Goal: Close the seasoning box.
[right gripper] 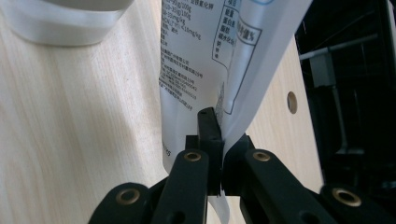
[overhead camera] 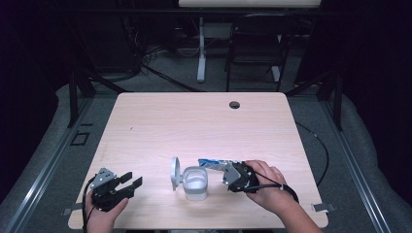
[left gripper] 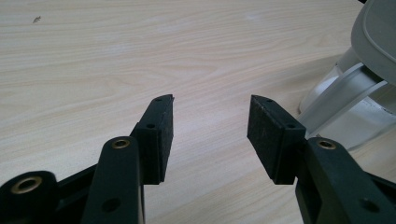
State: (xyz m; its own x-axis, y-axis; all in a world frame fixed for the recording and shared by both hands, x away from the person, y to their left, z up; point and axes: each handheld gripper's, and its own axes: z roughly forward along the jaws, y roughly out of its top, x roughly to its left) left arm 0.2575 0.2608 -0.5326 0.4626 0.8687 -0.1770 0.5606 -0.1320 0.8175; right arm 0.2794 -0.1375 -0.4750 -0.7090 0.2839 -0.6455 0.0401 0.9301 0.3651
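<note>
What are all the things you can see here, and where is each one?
Table: one, light wood, in the middle, with a small round hole near its far edge.
Jar: one, white, near the front of the table, its round lid flipped open to the left.
Pouch: one, white and blue with printed text, held just right of the jar.
Chair: one, dark, on the floor past the table.
Left claw: one, black, open, front left of the table, holding nothing.
Right claw: one, black, shut on the pouch.
Hands: two, one on each claw, at the near edge.
</note>
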